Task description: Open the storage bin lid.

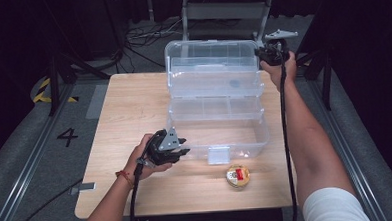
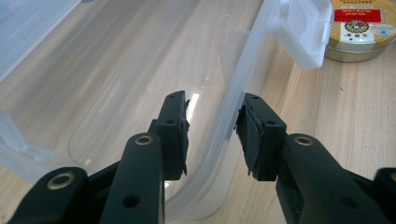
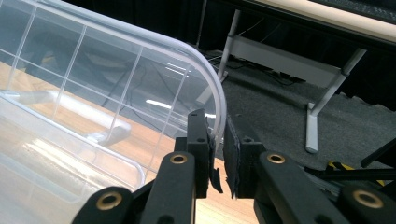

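**A:** Storage box [image 1: 217, 134], clear plastic, stood open in the middle of the wooden table [image 1: 129, 108], its trays stepped back and its lid [image 1: 211, 55] raised at the far side. How would you say it handled?

**B:** Light and rather springy, I judged; thin walls that would flex, and smooth enough to slip. Starting at the left: the left gripper [image 2: 212, 135] straddled the front wall near the corner, jaws apart, the right pad near or on the rim [image 2: 233, 93], the left pad clear inside.

**A:** And the rim was the place to grip?

**B:** Yes, it looked stiffest there. A small round tin [image 1: 238, 176] sat just in front of the latch [image 2: 303, 32].

**A:** The right?

**B:** The right gripper [image 3: 218, 154] was pinched together on the lid's curved edge, at its corner.
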`<action>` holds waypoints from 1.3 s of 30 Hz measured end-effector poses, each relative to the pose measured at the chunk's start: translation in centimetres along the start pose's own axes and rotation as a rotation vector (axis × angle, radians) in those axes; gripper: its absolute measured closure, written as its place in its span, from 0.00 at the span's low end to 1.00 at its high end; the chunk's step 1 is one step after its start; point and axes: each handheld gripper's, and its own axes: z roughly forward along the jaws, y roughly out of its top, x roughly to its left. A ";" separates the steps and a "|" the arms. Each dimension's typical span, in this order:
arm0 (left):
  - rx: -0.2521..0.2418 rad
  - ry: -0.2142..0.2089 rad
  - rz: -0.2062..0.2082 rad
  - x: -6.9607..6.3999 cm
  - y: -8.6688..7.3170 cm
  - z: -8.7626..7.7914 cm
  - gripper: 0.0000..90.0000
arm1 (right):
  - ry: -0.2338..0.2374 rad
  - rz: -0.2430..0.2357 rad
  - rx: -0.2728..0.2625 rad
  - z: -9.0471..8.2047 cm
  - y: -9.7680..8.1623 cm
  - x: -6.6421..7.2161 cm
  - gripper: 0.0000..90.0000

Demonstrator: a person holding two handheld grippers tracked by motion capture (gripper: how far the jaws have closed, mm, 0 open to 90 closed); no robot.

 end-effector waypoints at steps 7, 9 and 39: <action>-0.001 -0.003 0.000 0.0 0.0 0.0 0.71 | 0.005 0.000 0.013 0.6 0.0 -0.2 0.90; -0.002 -0.002 0.001 0.0 0.0 0.0 0.71 | 0.004 -0.006 0.022 0.9 0.1 -0.2 0.90; -0.018 -0.031 -0.018 0.2 -0.3 0.1 0.71 | 0.009 0.031 0.116 4.1 -1.2 -1.2 0.89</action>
